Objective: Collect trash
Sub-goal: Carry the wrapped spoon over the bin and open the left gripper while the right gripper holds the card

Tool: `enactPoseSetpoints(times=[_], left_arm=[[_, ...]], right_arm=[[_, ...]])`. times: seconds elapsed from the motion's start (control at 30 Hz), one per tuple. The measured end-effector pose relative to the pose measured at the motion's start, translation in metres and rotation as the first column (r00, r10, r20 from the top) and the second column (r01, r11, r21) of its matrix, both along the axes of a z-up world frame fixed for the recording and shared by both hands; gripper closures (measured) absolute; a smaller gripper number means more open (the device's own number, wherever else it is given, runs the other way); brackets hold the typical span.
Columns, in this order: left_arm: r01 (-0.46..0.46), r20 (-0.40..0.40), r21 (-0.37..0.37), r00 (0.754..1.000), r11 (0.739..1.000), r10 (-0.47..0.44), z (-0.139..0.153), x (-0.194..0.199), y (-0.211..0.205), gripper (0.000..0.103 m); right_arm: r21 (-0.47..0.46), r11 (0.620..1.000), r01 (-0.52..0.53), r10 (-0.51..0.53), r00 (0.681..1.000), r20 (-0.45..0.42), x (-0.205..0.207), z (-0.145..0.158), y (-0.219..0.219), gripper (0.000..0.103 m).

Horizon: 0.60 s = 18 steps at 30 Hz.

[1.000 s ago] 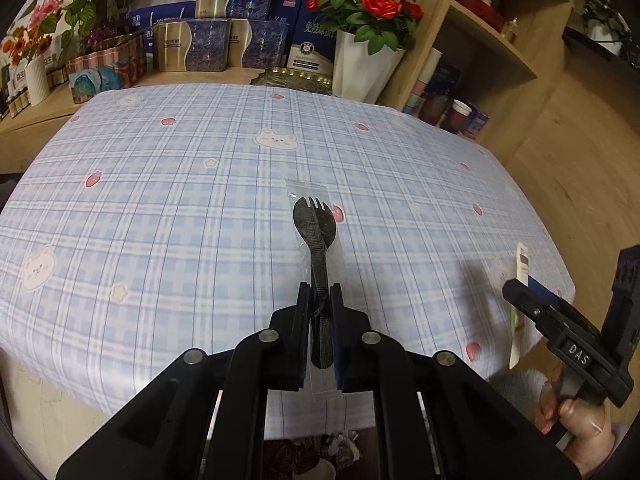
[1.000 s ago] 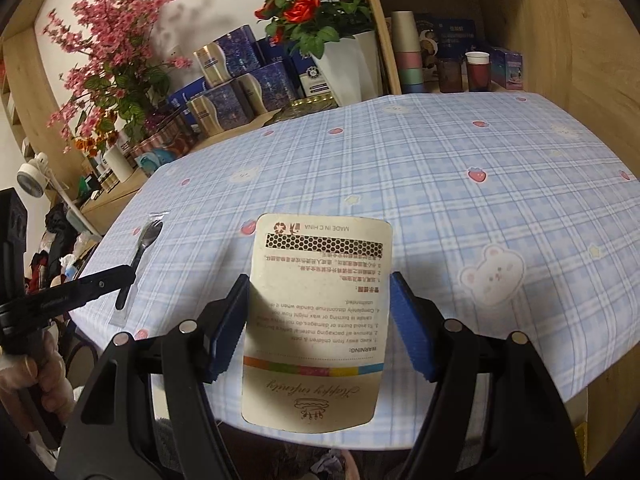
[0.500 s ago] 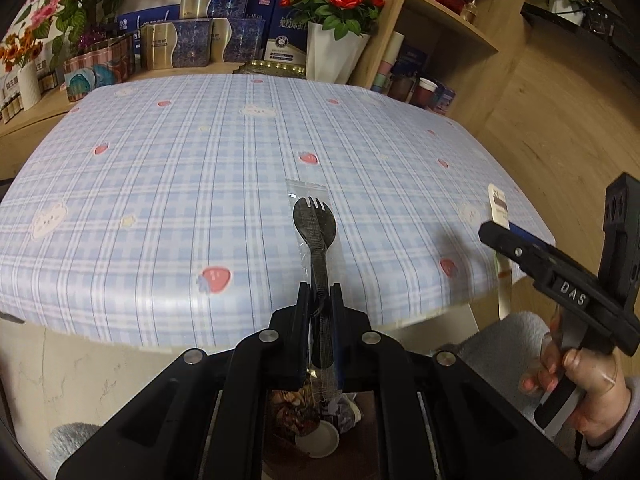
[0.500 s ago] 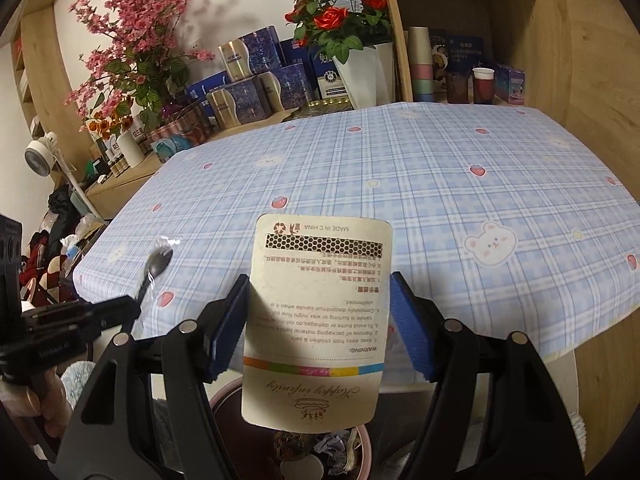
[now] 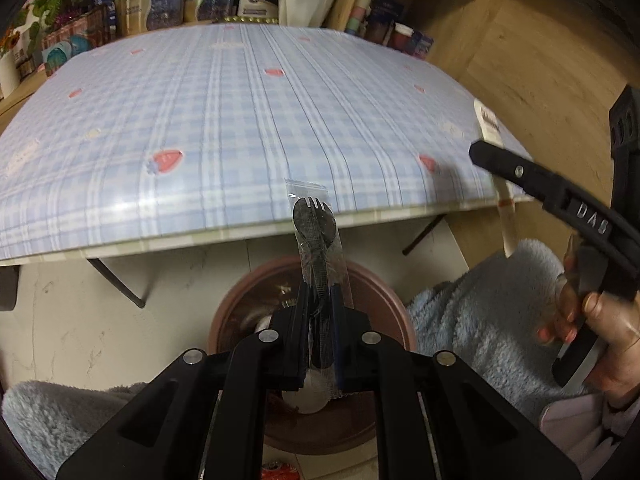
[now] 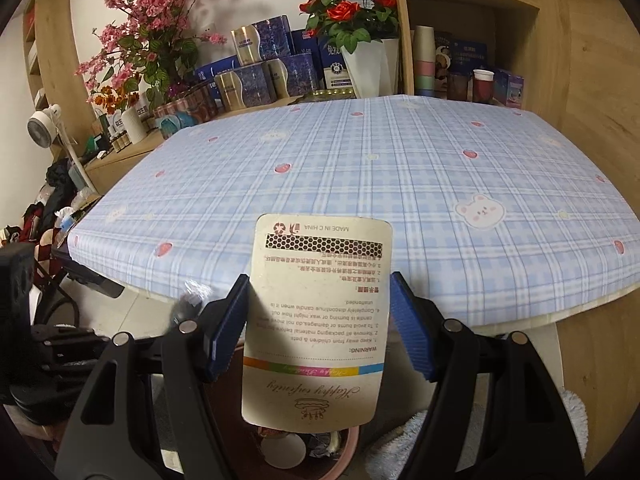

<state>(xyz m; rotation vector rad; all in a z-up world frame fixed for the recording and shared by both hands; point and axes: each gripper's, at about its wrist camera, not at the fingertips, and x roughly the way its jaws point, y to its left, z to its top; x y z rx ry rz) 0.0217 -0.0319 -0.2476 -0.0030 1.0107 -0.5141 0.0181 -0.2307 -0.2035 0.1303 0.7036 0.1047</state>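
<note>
We're at the drop step: left gripper (image 5: 318, 312) jaws clamped on the wrapped spork (image 5: 315, 236), right gripper (image 6: 318, 328) jaws clamped on the card (image 6: 320, 320), both over the bin (image 5: 384, 300) at lower centre of frame, so next we part the jaws.

A table (image 6: 400, 168) covered in a blue-and-white plaid cloth printed with strawberries and bears fills the middle of the room. Behind the table, a low wooden counter (image 6: 132, 152) carries blue and gold boxes (image 6: 260, 76), a white vase of red roses (image 6: 356, 36) and a spray of pink blossoms (image 6: 148, 28). Right of the table stands a wooden shelf unit (image 6: 472, 40) holding cups and boxes. Left of the table, a small white fan (image 6: 42, 128) stands against a pale wall. Under the table the floor is pale tile (image 5: 80, 320); right of the table it is wood (image 5: 552, 64).
</note>
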Motion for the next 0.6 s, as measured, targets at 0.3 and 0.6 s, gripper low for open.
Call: enactPoseSetpoints(times=[0.3,0.6], left_arm=[[0.102,-0.177,0.033,0.98,0.994,-0.095,-0.059,0.014,-0.025,0.093],[0.233,-0.325,0.058,0.924,0.971,-0.202,-0.095,0.004,-0.051,0.092]], right_arm=[[0.017,0.999,0.029,-0.028,0.999,-0.031,-0.001,-0.021,-0.014,0.034],[0.03,0.999,0.012,-0.011,0.998,-0.056,0.006,-0.032,-0.014,0.034]])
